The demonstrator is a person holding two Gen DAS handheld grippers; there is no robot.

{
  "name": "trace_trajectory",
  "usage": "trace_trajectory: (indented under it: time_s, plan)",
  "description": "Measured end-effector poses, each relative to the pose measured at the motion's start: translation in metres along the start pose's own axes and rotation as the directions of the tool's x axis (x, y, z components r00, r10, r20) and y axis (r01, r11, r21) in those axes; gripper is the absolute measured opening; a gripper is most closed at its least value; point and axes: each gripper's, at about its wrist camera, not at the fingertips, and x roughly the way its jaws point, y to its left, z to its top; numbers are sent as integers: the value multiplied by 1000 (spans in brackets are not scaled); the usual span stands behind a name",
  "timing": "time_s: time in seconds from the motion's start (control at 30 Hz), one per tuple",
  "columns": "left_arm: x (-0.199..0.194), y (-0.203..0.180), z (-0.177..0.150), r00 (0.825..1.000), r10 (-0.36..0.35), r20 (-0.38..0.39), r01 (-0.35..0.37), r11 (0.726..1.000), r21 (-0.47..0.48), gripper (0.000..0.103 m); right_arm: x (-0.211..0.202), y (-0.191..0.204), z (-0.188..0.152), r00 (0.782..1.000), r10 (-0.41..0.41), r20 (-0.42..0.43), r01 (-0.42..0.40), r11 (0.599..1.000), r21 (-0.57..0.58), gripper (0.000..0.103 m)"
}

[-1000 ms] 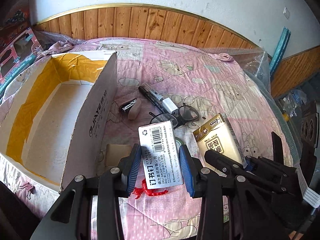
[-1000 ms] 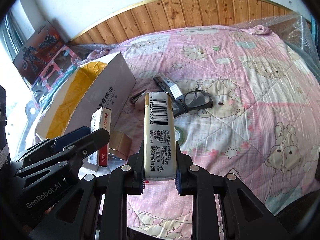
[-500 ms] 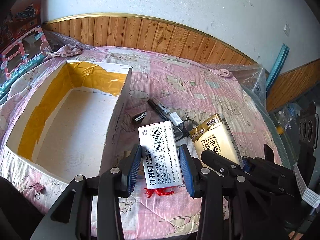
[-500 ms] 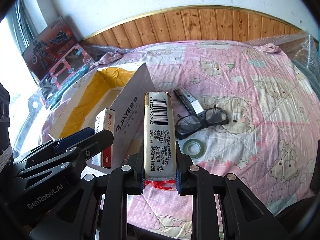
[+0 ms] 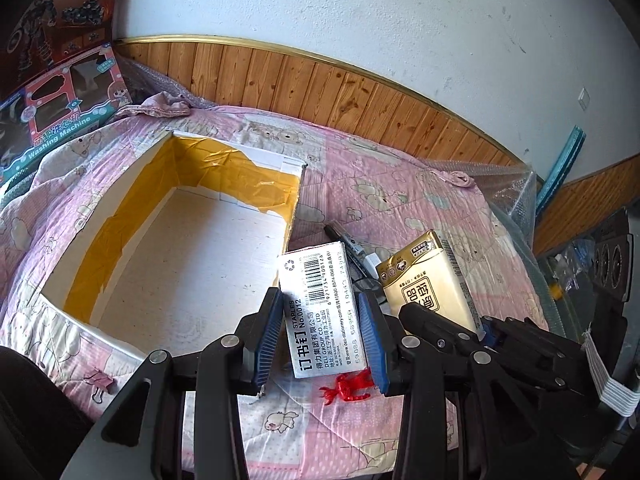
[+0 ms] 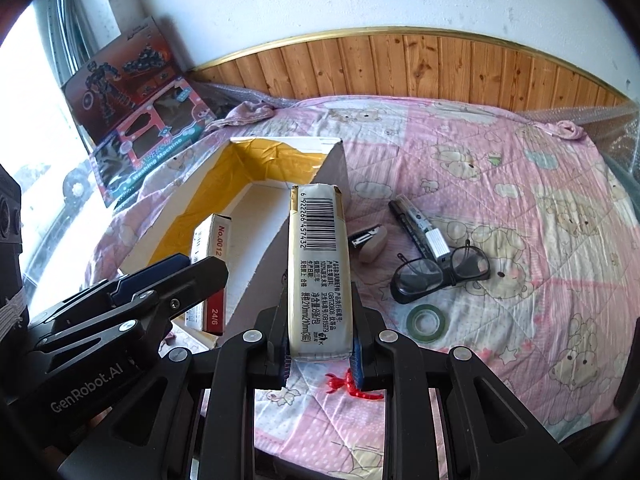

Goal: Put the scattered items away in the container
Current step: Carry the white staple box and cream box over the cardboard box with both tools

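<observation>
Both my grippers have risen and swung toward the box over the last second: a second ago the cardboard box (image 5: 168, 264) showed mostly its side wall at 9 o'clock, now I look down into its open, bare floor, filling the 9 to 11 o'clock part of the left view. Left gripper (image 5: 322, 340) is closed to the width of the staples box (image 5: 320, 304), blue pads on both long sides, same grip as before; the pack sits just at the box's near right wall, not yet over the floor as far as I can tell. Right gripper (image 6: 320, 344) is clamped on the tissue pack (image 6: 320, 264), barcode up, also unchanged, and the pack's far end lines up with the box's right wall at 12 o'clock. Left on the pink quilt (image 6: 520, 208): marker (image 6: 418, 224), glasses (image 6: 440, 272), tape roll (image 6: 426, 319), a small clipper-like item (image 6: 370, 242) at 1 to 3 o'clock in the right view, red toy figure (image 6: 352, 387) right under my fingers, pink binder clip (image 5: 98, 383) at 7 o'clock in the left view. My read: transport phase is nearly done, both loads need a bit more travel left past the wall before release. Risk: clipping the wall edge with either pack.
</observation>
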Motion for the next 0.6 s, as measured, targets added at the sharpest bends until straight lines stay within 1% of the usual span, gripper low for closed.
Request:
trace_trajectory:
  time_s: [0.37,0.6]
  plan:
    - [-13,40,12,999,12,33,-10,998,-68,40,15,38,18,1000,20,-10,-20,998,-61,24]
    - [-17,62,15,999,27,41,-23,994,-103,40,26,58,24,999,31,-22,-33,995,-92,24]
